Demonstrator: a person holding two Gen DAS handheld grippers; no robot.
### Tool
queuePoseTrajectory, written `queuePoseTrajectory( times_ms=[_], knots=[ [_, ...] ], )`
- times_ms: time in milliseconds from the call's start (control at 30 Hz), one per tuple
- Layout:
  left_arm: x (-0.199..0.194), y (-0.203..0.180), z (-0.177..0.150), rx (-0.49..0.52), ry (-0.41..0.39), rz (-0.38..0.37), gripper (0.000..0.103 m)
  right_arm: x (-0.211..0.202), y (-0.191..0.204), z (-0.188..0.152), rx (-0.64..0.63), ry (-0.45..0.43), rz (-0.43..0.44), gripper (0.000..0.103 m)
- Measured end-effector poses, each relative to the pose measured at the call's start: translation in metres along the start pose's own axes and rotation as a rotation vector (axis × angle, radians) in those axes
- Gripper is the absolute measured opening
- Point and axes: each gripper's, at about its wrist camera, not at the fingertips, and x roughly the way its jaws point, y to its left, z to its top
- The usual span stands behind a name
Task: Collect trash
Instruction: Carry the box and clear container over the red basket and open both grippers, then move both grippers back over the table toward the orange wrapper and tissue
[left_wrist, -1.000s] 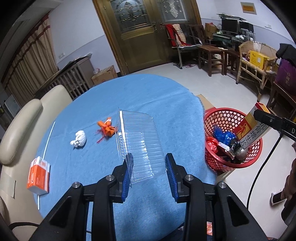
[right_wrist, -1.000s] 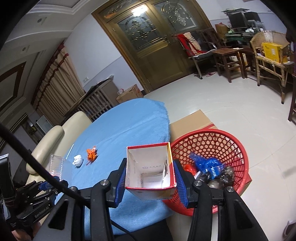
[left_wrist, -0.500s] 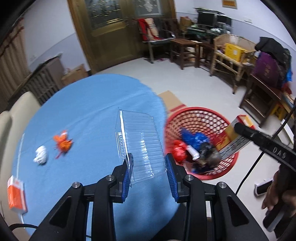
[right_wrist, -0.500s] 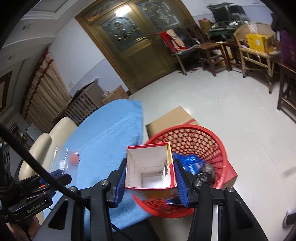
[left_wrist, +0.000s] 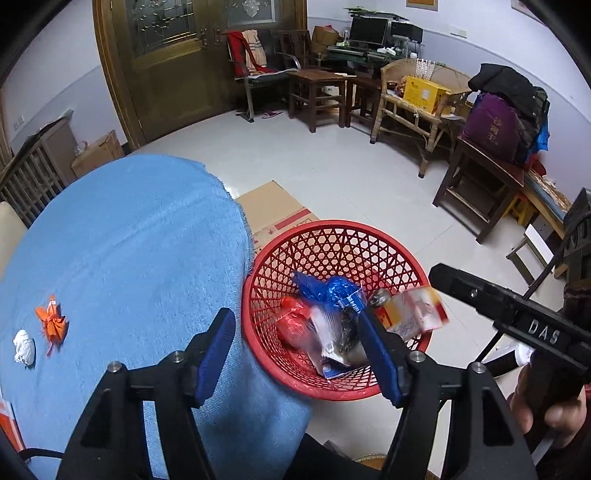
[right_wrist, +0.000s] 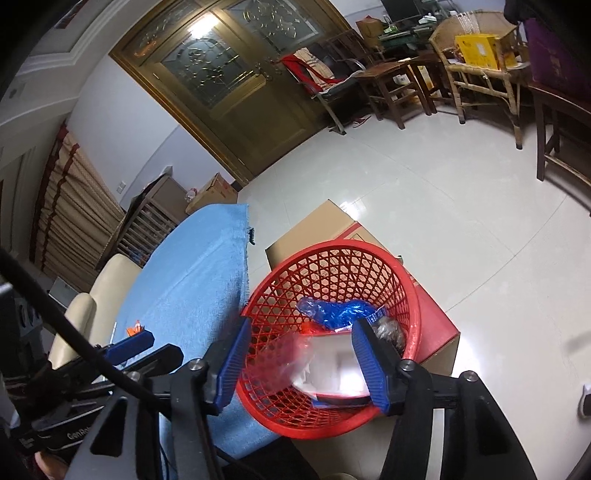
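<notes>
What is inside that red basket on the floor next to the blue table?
The red basket holds a crumpled blue bag, a red wrapper, a red-and-white carton and blurred clear plastic. Anything beneath that pile is covered.

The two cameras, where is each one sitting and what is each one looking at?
Left wrist view: sits on the left gripper, looking down past its open blue fingers at the red basket and blue tablecloth; the right gripper and a hand show.
Right wrist view: sits on the right gripper, looking down into the red basket; the left gripper shows at lower left.
Both share the basket, tablecloth and brown door.
</notes>
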Motion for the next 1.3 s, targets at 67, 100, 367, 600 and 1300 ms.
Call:
queuePoseTrajectory(
  times_ms=[67, 100, 367, 600, 1300],
  knots=[
    [-0.004, 0.007, -0.004, -0.013, 0.004, 0.008, 0.070, -0.003, 0.002, 0.002, 0.005, -0.014, 0.002, 0.066],
    [-0.006, 0.012, -0.006, -0.022, 0.003, 0.007, 0.070, -0.003, 0.004, 0.003, 0.003, -0.017, 0.004, 0.066],
    [-0.042, 0.059, -0.042, -0.116, -0.026, 0.128, 0.070, -0.001, 0.035, -0.006, -0.064, -0.007, 0.024, 0.066],
    [-0.095, 0.112, -0.083, -0.220, -0.107, 0.303, 0.071, 0.021, 0.111, -0.037, -0.278, 0.078, 0.040, 0.069],
    [-0.210, 0.212, -0.194, -0.491, -0.253, 0.591, 0.072, -0.028, 0.282, -0.160, -0.723, -0.018, 0.151, 0.077]
  ],
)
